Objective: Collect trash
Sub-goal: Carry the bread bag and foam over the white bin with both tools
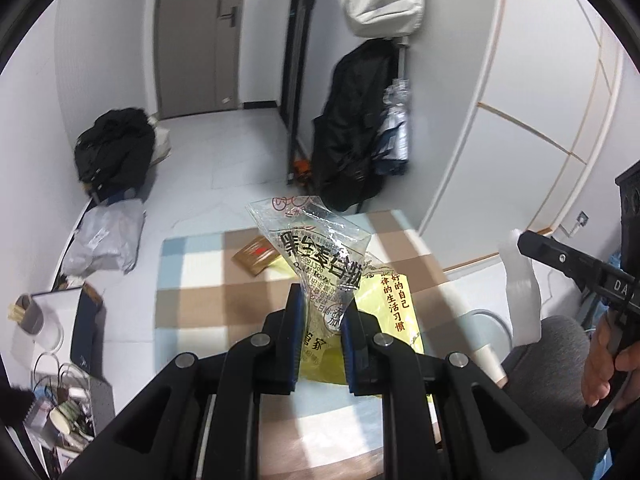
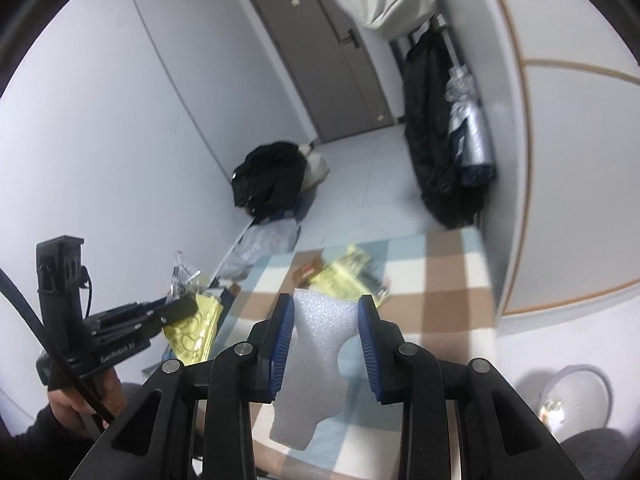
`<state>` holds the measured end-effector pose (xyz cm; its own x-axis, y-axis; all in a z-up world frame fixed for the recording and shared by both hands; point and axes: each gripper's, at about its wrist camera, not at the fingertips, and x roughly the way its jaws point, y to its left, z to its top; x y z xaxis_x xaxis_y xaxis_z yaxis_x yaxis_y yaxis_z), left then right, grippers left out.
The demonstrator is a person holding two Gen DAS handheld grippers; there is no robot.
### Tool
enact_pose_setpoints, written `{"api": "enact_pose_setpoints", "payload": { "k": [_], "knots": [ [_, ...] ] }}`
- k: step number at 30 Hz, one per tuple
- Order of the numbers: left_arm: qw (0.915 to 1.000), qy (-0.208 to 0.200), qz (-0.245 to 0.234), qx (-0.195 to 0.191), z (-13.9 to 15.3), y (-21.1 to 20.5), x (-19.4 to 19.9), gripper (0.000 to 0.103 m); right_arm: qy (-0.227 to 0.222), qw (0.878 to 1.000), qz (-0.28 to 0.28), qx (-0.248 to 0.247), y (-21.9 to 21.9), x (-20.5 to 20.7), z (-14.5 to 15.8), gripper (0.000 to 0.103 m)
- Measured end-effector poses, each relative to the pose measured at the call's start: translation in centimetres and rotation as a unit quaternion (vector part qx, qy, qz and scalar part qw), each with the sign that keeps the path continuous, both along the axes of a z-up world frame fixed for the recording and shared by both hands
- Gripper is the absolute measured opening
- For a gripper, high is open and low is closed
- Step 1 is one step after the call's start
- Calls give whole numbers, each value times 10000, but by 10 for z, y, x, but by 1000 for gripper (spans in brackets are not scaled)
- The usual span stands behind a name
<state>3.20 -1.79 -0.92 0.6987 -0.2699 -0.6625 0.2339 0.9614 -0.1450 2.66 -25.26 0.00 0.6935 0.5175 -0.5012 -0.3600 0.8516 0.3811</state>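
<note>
Left wrist view: the left claw [image 1: 320,308] is clamping a clear printed wrapper [image 1: 316,248] at frame centre, lifting it above the checkered desk [image 1: 192,280].

Right wrist view: the right claw [image 2: 326,320] is gripping a white foam piece [image 2: 316,344] at lower centre, presumably for the bin [image 2: 576,396] at lower right.

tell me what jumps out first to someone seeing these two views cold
First the two loaded grippers. The left gripper is shut on crinkled clear and yellow plastic wrappers with black printed characters, held above the blue, brown and white checked tabletop. The right gripper pinches a white foam packing sheet over the same tabletop, where a small brown packet lies. A grey round waste bin sits at lower right.
</note>
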Motion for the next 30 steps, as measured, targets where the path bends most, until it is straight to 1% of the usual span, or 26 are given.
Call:
{"api": "enact_pose_setpoints", "payload": {
  "k": [4,9,14,16,20,24,27,30],
  "knots": [
    [9997,-143,-207,-35,16,-30,5,12,-173,9997,-199,2,-30,-2,19,31],
    [9985,-214,-479,-127,32,-68,14,12,-405,9978,-508,104,-73,-3,41,31],
    [9962,-234,-829,-117,38,-107,21,12,-568,9943,-881,174,-118,-7,57,31],
    [9946,-179,-1014,-137,39,-127,27,12,-612,9918,-1105,202,-138,-9,60,31],
    [9904,-122,-1372,-112,37,-168,36,12,-644,9866,-1483,230,-174,-15,61,31],
    [9846,-17,-1744,-91,34,-211,43,12,-673,9791,-1916,126,-215,-24,59,31],
    [9809,74,-1945,-41,29,-239,49,12,-638,9723,-2247,50,-244,-32,51,31],
    [9757,152,-2186,79,20,-271,56,12,-512,9654,-2556,65,-274,-37,39,31]
  ]
}}
